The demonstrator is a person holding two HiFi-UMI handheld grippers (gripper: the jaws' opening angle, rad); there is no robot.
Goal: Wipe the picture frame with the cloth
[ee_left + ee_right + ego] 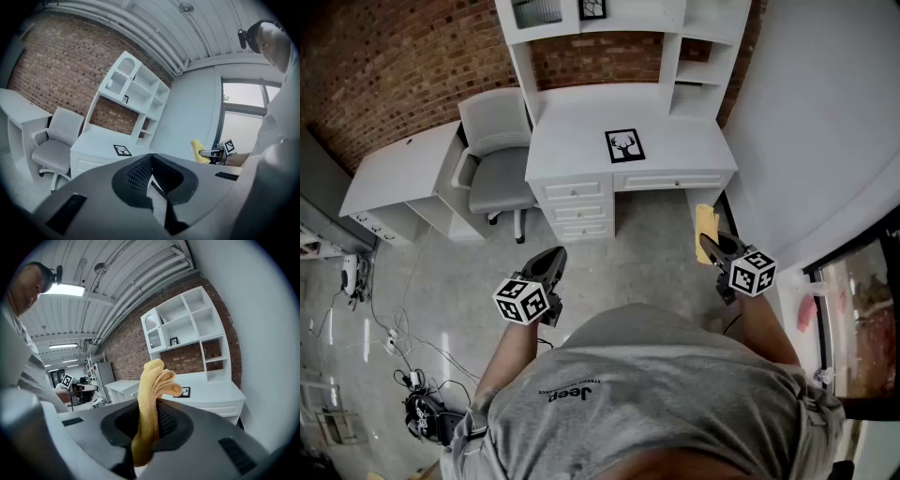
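The approach is the step in hand, with wiping not yet begun. The frame (624, 145) lies flat on the table (572, 141), near its front edge and well apart from both tools. The right tool (709, 246) grips the cloth (706, 221), which stands up bunched from its jaws. The left tool (553, 259) is closed and empty. Next, I judge, step closer and lower the cloth onto the frame's face, perhaps steadying the frame with the left tool.

The cloth (152, 394) is soft, matt yellow fabric with a fleecy nap. The surface (572, 141) shows a smooth white painted finish, the picture frame (624, 145) is smooth black, and the brick wall (384, 66) is rough. The floor (656, 244) is bare concrete, faintly glossy.
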